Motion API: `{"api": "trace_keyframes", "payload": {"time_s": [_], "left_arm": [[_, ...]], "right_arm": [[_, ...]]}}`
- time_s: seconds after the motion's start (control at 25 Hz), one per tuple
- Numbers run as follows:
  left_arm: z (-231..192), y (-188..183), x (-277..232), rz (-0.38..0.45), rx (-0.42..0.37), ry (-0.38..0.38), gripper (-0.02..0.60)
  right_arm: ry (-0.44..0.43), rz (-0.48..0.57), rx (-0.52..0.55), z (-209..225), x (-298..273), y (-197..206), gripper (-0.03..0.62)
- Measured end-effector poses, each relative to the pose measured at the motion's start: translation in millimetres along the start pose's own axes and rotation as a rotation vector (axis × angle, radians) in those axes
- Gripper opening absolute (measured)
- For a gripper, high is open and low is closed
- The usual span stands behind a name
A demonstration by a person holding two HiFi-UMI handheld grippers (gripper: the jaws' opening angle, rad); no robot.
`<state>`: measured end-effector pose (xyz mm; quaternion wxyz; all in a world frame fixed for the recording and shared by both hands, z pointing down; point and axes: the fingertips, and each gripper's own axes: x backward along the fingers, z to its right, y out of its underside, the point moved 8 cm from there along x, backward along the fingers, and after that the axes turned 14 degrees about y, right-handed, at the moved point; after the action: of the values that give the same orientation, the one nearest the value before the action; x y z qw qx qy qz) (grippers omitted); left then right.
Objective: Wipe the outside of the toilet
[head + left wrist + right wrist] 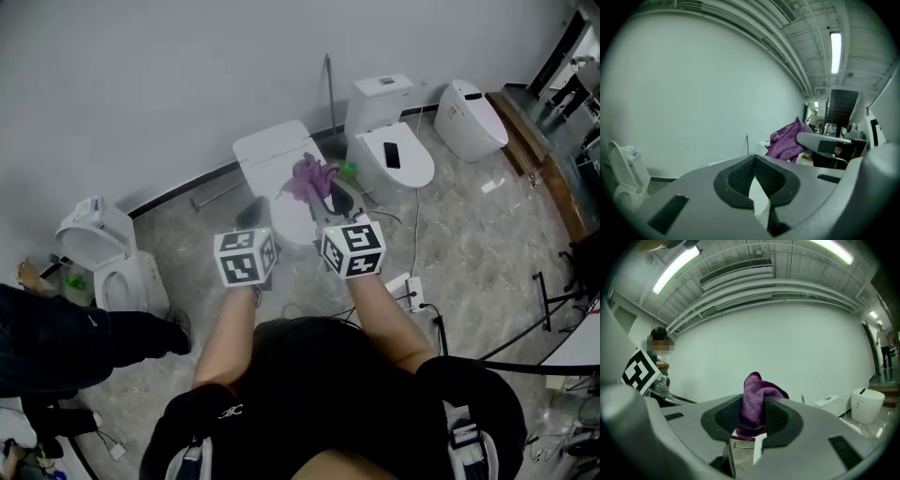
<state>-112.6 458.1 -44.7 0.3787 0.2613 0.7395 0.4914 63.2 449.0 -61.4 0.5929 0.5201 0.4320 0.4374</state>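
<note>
A white toilet (270,167) with its lid down stands against the wall in the head view. Over its right side hangs a purple cloth (311,179), bunched between the fingers of my right gripper (330,201). In the right gripper view the cloth (754,401) is pinched between the black pads and sticks up past the tips. My left gripper (253,214) hovers over the toilet's front left, with its pads closed tip to tip on nothing (753,159). From the left gripper view the cloth (785,139) shows off to the right.
Another toilet (105,255) with its lid up stands at the left, beside a person in dark clothes (66,339). At the right are a toilet (394,150) with a black phone on its lid and a rounded one (472,117). Cables and a power strip (412,292) lie on the floor.
</note>
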Motion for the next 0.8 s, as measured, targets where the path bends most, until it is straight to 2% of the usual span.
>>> {"api": "trace_keyframes", "payload": {"time_s": [0.32,0.8], "left_arm": [[-63.7,-7.2,-26.1,0.003,0.042,0.018,0.009],[-102.7,5.2,-41.9,-0.018,0.107,-0.017,0.009]], "right_arm": [[0.011,-0.035,0.019,-21.6,-66.7,10.5,0.107],[-0.057,-0.094,0.022,-35.0,-112.6,29.2,0.107]]}}
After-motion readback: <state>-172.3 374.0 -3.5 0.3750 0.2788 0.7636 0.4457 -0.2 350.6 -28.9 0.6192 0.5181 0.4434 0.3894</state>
